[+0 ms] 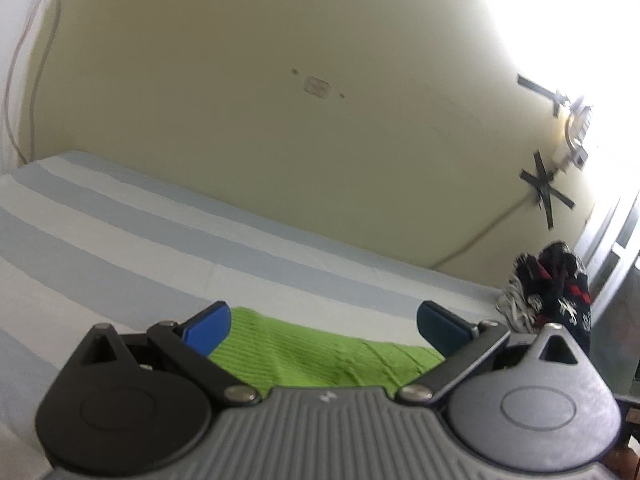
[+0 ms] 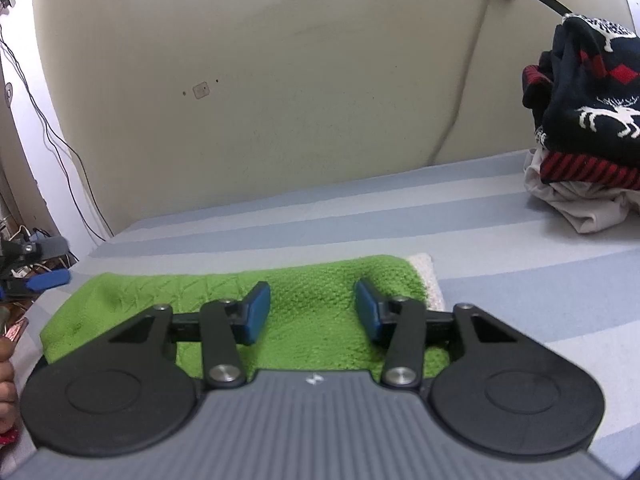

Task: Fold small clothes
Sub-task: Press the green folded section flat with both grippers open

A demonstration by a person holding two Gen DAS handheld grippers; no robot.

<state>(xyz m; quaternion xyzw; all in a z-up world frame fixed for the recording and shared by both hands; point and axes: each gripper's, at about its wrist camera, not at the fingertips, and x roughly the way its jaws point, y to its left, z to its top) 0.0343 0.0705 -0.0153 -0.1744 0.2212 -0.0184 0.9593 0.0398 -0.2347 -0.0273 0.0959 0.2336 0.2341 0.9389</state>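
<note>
- Left gripper (image 1: 323,326): jaws wide, holding nothing, green knit garment (image 1: 320,356) just ahead.
- Right gripper (image 2: 313,312): jaws wide, apparently hovering over that garment (image 2: 224,296).
- Clothes pile (image 2: 588,120) far right.

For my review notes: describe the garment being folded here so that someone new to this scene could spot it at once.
Start at the blue-and-white striped bed along the cream wall. A heap of dark reindeer-patterned and white clothes sits at its far right; the green knitted garment lies flat under the open right gripper. It is the only bright green piece.
</note>
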